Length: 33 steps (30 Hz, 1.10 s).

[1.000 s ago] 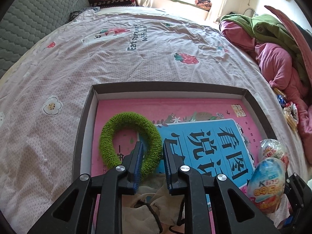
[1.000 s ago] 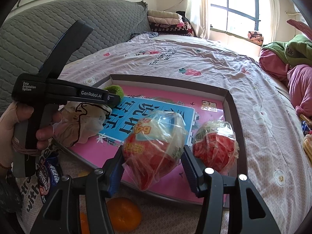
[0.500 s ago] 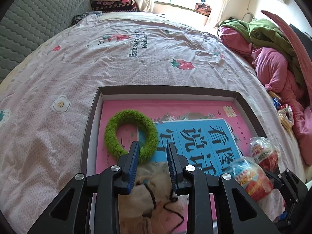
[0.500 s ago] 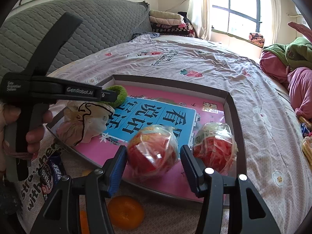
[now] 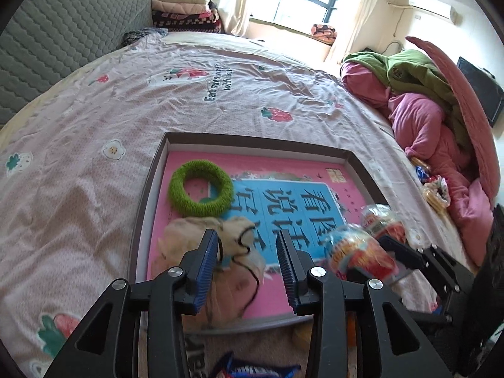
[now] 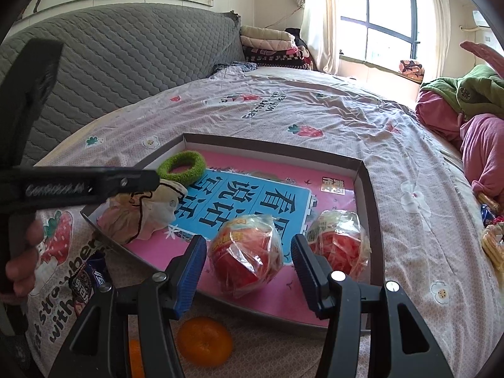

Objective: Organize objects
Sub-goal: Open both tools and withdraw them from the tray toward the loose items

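Right wrist view: both grippers released over the tray (image 6: 373,208), items just deposited.
Right gripper (image 6: 249,260) stands spread wide around, apparently not touching, the near wrapped egg (image 6: 247,252), which lies on the tray floor beside a second wrapped egg (image 6: 338,242). Left gripper (image 5: 247,260) hangs released above the cloth pouch (image 5: 220,252) at the tray's near-left corner; the green ring (image 5: 201,189) lies beyond it. Judged step: placing done. Next move likely calls for fetching the orange (image 6: 204,340) lying near, outside the tray.
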Available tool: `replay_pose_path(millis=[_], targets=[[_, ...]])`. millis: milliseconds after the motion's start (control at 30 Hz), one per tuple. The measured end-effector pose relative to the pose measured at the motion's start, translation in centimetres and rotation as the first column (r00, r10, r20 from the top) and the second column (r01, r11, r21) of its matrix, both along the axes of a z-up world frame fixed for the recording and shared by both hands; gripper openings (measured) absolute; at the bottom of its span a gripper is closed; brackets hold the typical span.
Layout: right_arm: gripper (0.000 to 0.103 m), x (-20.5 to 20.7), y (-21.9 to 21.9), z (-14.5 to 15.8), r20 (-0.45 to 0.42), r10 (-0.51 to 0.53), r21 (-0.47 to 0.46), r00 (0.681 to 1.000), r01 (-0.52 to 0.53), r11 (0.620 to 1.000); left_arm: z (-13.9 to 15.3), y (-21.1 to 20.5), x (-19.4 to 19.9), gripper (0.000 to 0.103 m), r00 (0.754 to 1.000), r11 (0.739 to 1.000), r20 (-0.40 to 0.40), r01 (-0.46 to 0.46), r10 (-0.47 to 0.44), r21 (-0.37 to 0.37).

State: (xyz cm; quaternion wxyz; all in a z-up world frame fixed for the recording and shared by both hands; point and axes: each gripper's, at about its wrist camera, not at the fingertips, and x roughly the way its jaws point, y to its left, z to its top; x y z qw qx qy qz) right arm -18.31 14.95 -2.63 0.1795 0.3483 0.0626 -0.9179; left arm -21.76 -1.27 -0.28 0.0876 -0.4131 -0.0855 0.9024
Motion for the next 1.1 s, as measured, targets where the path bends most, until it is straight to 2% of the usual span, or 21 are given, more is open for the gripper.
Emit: replay_pose_path(millis=[200,567,867,1000,1100], targets=[[0.056,0.4,-0.1,0.3,-0.010,0.004,0.002,1.000,-0.004,1.000,0.5,0.3,1.6,0.049,1.000,1.000,-0.006,-0.007,0.007,-0.017],[0.056,1.0,-0.1,0.9,-0.029,0.006,0.006,1.000,-0.005,1.000,1.5,-0.1,3.8,0.050,0.999,0.998,-0.019,-0.043,0.042,-0.039],[0.059,1.1,1.2,2.4,-0.063,-0.023,-0.032,0.998,0.021,0.999,2.4,-0.6,4.9,0.051,0.998,0.997,-0.035,-0.058,0.057,-0.044],[0.059,1.4,1.6,3.0,-0.082,-0.030,-0.044,0.996,0.026,0.999,2.9,-0.5,5.5,0.056,0.997,0.997,-0.045,-0.058,0.055,-0.053],[0.059,1.7,1.8,3.3,-0.094,-0.030,-0.054,0.995,0.025,0.998,3.2,-0.4,6.0,0.056,0.997,0.997,-0.055,-0.057,0.054,-0.059]])
